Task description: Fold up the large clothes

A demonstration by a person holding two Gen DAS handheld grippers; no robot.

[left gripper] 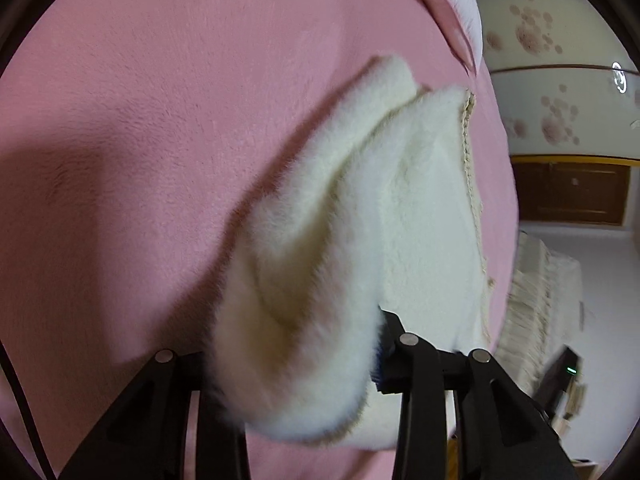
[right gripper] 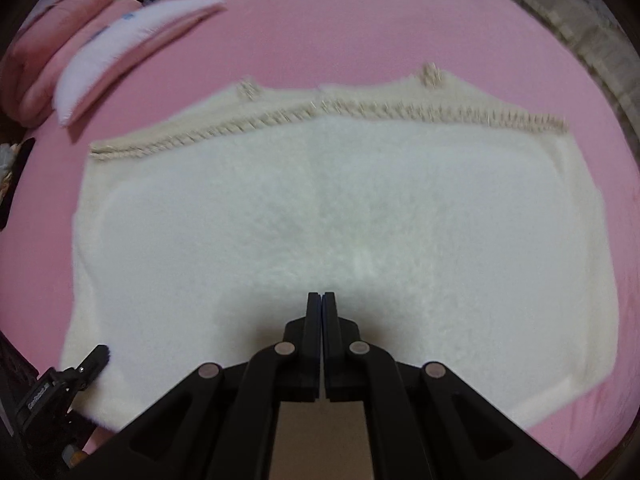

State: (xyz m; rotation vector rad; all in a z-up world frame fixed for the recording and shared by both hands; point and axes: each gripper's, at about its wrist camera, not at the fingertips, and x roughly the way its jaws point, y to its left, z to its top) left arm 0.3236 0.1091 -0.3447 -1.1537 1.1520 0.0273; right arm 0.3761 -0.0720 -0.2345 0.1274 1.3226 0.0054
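Note:
A large cream fluffy garment (right gripper: 320, 220) with a knitted trim (right gripper: 320, 114) along its far edge lies spread flat on the pink bed sheet (right gripper: 360, 20). In the left wrist view a thick fold of the garment (left gripper: 320, 240) is bunched up between the fingers of my left gripper (left gripper: 292, 344). The fold hides the left finger, and the right finger (left gripper: 392, 324) presses against it. The right wrist view shows the left gripper (right gripper: 98, 356) at the garment's near left corner. My right gripper (right gripper: 322, 296) hovers over the garment's near middle, shut with nothing in it.
A white and pink pillow (right gripper: 120, 48) and a folded pink quilt (right gripper: 52, 40) lie at the bed's far left. Past the bed's edge are a wooden door (left gripper: 572, 192), a flowered wall (left gripper: 540, 32) and a cream crocheted cover (left gripper: 536, 300).

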